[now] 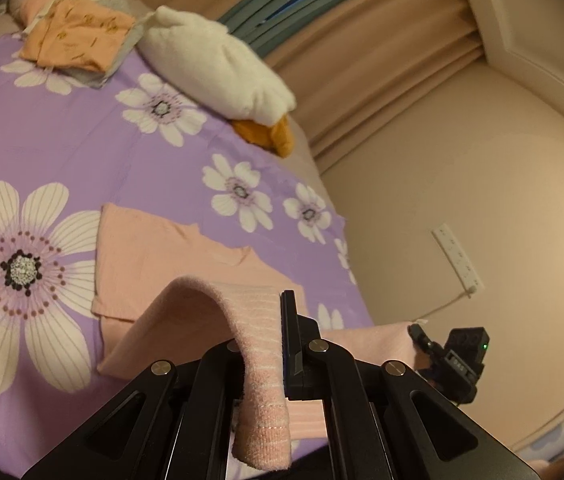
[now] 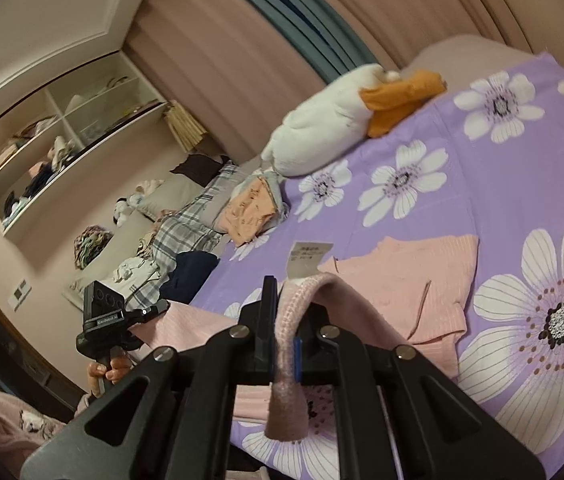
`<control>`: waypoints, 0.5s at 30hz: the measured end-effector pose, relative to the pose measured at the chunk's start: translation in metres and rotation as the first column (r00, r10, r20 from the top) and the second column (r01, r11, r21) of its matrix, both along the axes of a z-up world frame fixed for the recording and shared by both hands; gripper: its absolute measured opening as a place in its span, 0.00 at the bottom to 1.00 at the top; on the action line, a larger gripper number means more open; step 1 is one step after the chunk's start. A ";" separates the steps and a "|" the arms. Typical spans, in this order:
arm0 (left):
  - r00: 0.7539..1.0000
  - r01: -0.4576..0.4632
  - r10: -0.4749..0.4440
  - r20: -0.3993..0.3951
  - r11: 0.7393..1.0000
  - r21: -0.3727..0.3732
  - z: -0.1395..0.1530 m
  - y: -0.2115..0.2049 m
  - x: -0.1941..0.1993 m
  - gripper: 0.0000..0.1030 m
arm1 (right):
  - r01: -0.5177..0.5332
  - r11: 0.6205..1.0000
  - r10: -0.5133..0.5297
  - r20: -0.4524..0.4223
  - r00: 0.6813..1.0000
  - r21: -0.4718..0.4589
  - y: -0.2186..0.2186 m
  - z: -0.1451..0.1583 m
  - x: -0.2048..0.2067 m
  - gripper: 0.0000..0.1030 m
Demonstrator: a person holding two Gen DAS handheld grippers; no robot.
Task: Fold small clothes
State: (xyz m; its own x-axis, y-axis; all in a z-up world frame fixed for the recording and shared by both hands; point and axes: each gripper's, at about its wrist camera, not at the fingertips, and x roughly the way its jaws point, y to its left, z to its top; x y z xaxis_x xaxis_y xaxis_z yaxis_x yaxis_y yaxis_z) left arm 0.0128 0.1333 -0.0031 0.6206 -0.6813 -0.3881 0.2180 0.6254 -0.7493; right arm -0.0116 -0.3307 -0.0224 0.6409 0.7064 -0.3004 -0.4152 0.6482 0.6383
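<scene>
A small pink knit garment (image 1: 154, 256) lies on the purple flowered bedspread (image 1: 82, 140). My left gripper (image 1: 266, 332) is shut on its ribbed hem, which arches up and hangs down between the fingers. My right gripper (image 2: 286, 320) is shut on another part of the same hem (image 2: 286, 392), lifted off the bed, with a white label (image 2: 308, 258) just beyond it. The rest of the garment (image 2: 414, 280) lies flat ahead. Each gripper shows in the other's view: the right one (image 1: 454, 360), the left one (image 2: 110, 320).
A stack of folded clothes with an orange piece on top (image 1: 78, 36) sits at the far end of the bed. A white plush duck (image 1: 218, 60) lies beside it. Loose clothes (image 2: 186, 220) and shelves (image 2: 54, 140) are to the left in the right wrist view.
</scene>
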 end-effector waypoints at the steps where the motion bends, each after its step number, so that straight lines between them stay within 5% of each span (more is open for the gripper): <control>1: 1.000 -0.004 0.004 -0.022 1.000 -0.006 -0.005 0.001 0.007 0.00 | 0.005 1.000 -0.005 -0.017 1.000 0.001 0.000 -0.003 0.005 0.09; 7: 0.993 -0.044 0.042 -0.112 0.999 -0.017 -0.032 0.006 0.042 0.00 | 0.045 0.999 -0.042 -0.123 0.991 0.019 -0.003 -0.025 0.042 0.09; 15: 0.963 -0.074 0.073 -0.259 0.997 0.006 -0.078 0.008 0.101 0.00 | 0.137 0.990 -0.128 -0.329 0.936 0.006 -0.013 -0.079 0.100 0.09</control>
